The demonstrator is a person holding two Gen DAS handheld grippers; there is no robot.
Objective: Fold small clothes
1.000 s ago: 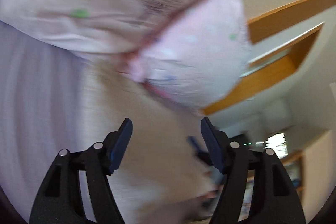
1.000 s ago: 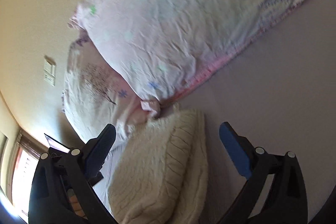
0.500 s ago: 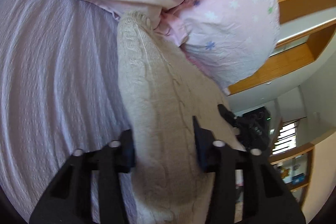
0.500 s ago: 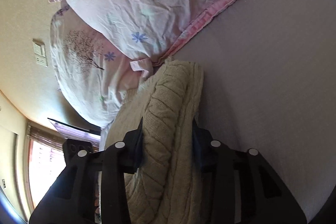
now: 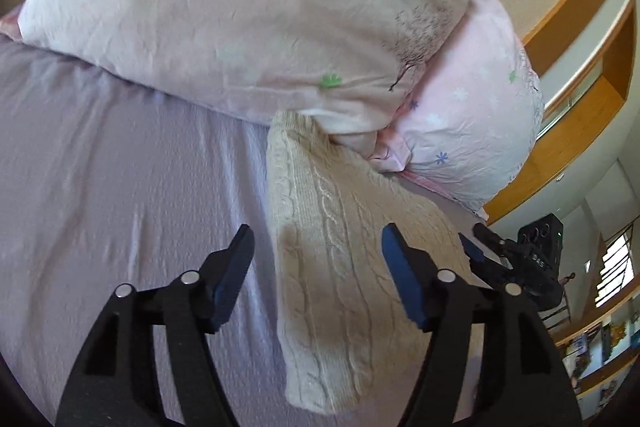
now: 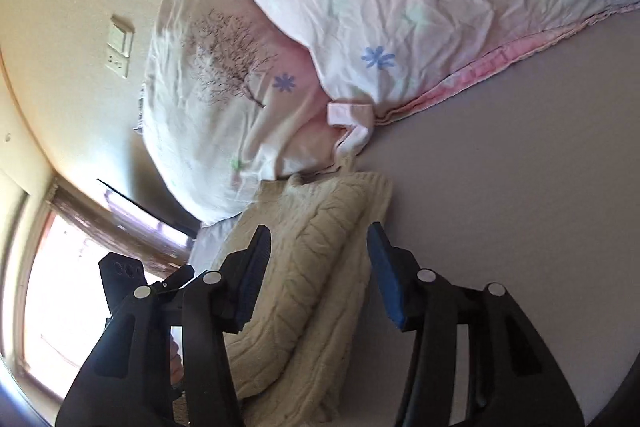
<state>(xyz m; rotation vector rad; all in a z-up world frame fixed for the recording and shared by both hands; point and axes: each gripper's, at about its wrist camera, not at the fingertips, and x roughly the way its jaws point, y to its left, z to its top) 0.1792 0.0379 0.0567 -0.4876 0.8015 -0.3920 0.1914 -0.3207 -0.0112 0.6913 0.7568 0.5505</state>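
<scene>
Tools (image 5: pixel 318 247) (image 6: pixel 318 245) agape over sweater (image 5: pixel 340 247)

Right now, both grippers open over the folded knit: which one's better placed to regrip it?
Probably left. The left gripper straddles the near edge of the cream sweater on the bedsheet. The right gripper also straddles it, but over a thicker bunched fold.

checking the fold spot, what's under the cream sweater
The cream sweater lies on the lavender bedsheet. Its far end tucks against the floral pillows. Whatever sits beneath the knit itself is covered.
</scene>
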